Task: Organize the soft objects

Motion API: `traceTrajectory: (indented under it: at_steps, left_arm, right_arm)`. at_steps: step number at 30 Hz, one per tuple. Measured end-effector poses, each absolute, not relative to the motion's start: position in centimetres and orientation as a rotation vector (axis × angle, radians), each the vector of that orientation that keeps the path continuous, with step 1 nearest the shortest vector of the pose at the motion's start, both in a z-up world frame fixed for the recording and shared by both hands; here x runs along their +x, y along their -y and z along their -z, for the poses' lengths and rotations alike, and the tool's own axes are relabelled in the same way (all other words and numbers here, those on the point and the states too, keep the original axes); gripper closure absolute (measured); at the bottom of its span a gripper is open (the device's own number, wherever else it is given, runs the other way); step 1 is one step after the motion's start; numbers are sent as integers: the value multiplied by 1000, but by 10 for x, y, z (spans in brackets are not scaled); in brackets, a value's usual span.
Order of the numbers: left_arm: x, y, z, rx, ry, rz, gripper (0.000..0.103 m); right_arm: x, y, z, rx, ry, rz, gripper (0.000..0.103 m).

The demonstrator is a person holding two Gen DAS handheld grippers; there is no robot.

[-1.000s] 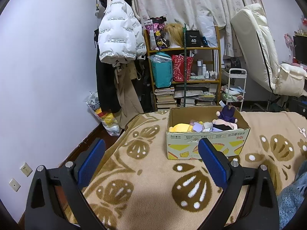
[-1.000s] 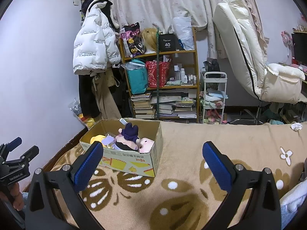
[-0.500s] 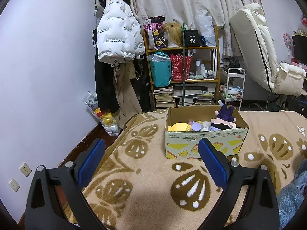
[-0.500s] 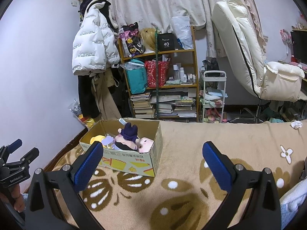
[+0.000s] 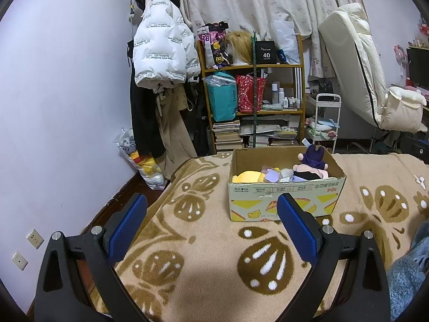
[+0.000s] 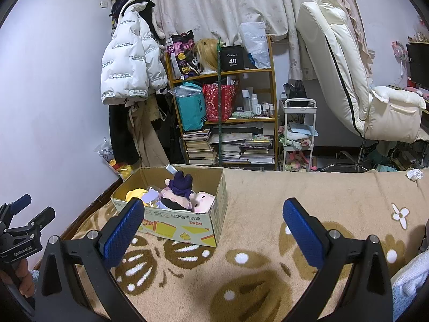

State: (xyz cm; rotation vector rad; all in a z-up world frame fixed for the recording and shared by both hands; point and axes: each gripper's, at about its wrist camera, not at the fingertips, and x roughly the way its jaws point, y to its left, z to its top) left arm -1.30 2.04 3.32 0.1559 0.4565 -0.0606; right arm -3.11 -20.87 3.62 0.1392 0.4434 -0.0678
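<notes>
- Left gripper (image 5: pixel 211 224): lower foreground of the left wrist view; blue-padded jaws stood wide apart, nothing between them, held above the blanket (image 5: pixel 203 257).
- Right gripper (image 6: pixel 213 228): lower foreground of the right wrist view; jaws likewise spread wide and empty. The left gripper also showed at that view's lower left edge, with part of a hand beneath it.
- Blanket: tan with brown floral figures, filling the lower half of both views; a blue fleecy cloth (image 5: pixel 407 271) lay at the lower right edge.
- Cardboard box (image 5: pixel 284 201): open-topped, resting on the blanket at mid frame, just beyond the left gripper's right finger; printed yellow panels on the near wall.
- Soft toys, inside the box: a plush doll with purple hood (image 5: pixel 312 162) toward the right end, a yellow plush (image 5: pixel 246 177) at the left end, and pale lilac pieces (image 5: pixel 273 174) between them.
- Handling, judged: light, compressible, not fragile and unlikely to slip; best pinched across the body or head, where stuffing is thickest, rather than by a thin ear or limb.
- Background, upper frame: cluttered shelf (image 5: pixel 252 102), white puffer jacket (image 5: pixel 161 48) hanging at upper left, cream reclining chair (image 5: pixel 362 67) at right.
</notes>
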Motion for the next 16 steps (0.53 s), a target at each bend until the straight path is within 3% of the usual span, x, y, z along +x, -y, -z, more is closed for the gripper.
traceTrajectory:
  at_steps: [16]
  left_arm:
    - [-15,-25,-37,163,-433,53,7]
  right_arm:
    - [-31,209,-37,141,-443,68,0]
